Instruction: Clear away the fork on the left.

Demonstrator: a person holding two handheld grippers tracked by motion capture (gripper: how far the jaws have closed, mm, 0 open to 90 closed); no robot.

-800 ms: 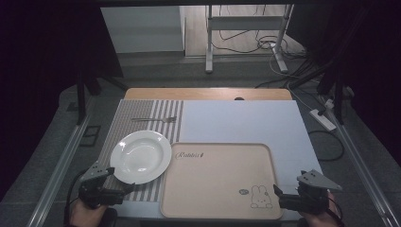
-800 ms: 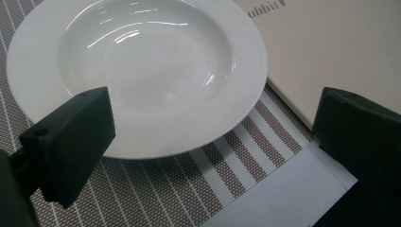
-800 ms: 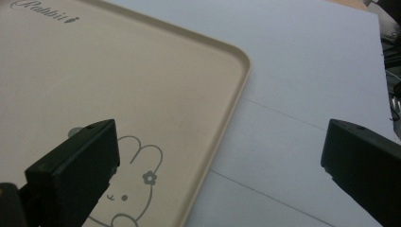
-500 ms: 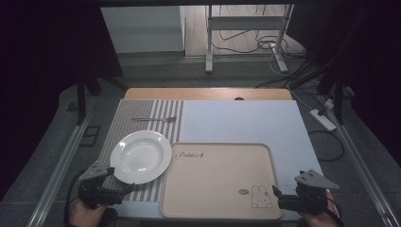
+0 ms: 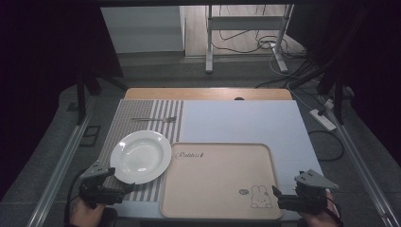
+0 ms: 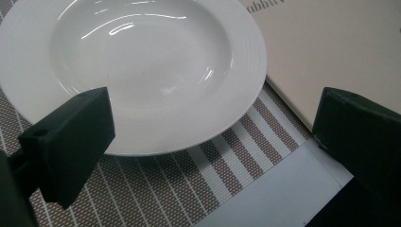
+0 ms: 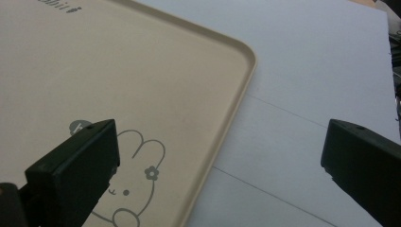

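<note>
Hovering low at near-left corner of table, left gripper (image 5: 126, 188) has jaws spread wide, nothing between them; pts toward white plate (image 5: 141, 156). Left gripper view: plate rim (image 6: 156, 137) sits just ahead of the jaws, no contact w/ either pad. Plate is upright, empty, resting on striped placemat (image 5: 156, 111), its right edge touching or just overlapping left rim of beige tray (image 5: 217, 151); can't tell which from high view.

Right gripper (image 5: 276, 197) at near-right corner, jaws also released and wide apart, gripping nothing. Right gripper view: left jaw is over the rabbit print (image 7: 137, 189) at tray's corner, right jaw over pale blue mat (image 7: 307, 94); tray's right rim (image 7: 234, 118) runs between the two. No pad visibly touching tray.

Tray (image 7: 118, 71) lies flat on blue mat, empty, lettering near its far-left corner. Fork (image 5: 155, 119) lies on placemat beyond plate, well apart from both tools. Hands (image 5: 85, 215) hold both grippers from bottom edge.
</note>
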